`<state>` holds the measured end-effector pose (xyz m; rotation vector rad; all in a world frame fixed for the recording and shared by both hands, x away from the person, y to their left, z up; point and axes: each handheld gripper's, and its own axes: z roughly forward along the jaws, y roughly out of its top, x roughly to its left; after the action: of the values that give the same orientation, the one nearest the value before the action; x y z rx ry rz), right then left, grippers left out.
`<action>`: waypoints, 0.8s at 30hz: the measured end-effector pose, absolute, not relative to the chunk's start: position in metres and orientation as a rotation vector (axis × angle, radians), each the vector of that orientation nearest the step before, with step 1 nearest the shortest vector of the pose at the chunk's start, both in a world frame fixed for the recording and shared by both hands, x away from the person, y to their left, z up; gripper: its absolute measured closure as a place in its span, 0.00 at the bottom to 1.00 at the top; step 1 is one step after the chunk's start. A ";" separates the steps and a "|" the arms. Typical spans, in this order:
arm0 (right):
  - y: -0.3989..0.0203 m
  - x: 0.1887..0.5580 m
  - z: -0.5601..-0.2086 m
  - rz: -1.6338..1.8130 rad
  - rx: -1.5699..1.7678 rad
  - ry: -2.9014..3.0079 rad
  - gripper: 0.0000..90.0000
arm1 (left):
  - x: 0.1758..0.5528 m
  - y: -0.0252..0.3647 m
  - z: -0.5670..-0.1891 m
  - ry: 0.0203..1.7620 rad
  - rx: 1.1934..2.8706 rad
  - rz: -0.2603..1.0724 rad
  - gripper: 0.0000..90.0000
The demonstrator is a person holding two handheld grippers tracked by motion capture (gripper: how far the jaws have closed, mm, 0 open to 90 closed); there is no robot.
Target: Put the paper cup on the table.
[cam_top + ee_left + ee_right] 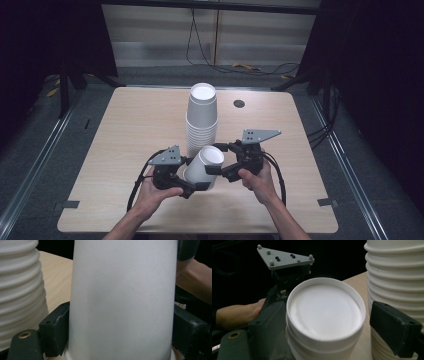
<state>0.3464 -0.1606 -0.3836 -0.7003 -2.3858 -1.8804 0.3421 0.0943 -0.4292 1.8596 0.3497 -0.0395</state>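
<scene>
A tall stack of upside-down white paper cups [201, 120] stands at the table's middle. In front of it a single white cup [202, 170] is tilted, its closed base pointing up and to the right. My left gripper [194, 184] is shut on this cup's lower body; in the left gripper view both jaws press the cup [122, 290] with the stack [17, 290] beside it. My right gripper [220, 159] is open around the base end: in its own view one jaw lies against the cup [324, 307], and the other stands apart, next to the stack [394, 277].
The light wooden table [125, 150] has a round cable hole [239, 103] at the back right. Cables lie on the floor [240, 67] behind the table, with dark curtains at both sides. The person's hands [257, 182] come in over the near edge.
</scene>
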 end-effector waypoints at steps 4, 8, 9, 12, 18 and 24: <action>-0.163 0.347 -0.383 -1.876 -0.707 -2.376 0.15 | 0.344 0.100 -0.428 0.364 1.872 -0.030 0.17; -0.165 0.346 -0.382 -1.869 -0.719 -2.387 0.15 | 0.344 0.106 -0.426 0.378 1.890 -0.021 0.17; -0.165 0.345 -0.381 -1.871 -0.727 -2.391 0.15 | 0.344 0.107 -0.425 0.381 1.897 -0.012 0.17; -0.168 0.343 -0.381 -1.851 -0.719 -2.404 0.21 | 0.344 0.110 -0.424 0.387 1.895 -0.010 0.17; -0.173 0.338 -0.380 -1.835 -0.737 -2.442 0.18 | 0.346 0.112 -0.423 0.382 1.927 0.001 0.17; -0.177 0.339 -0.387 -1.821 -0.759 -2.448 0.18 | 0.347 0.111 -0.424 0.404 1.991 -0.003 0.18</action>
<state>0.3386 -0.1771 -0.3870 -0.7586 -2.4476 -1.8207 0.3467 0.1106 -0.4239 1.9913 0.4038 -0.0029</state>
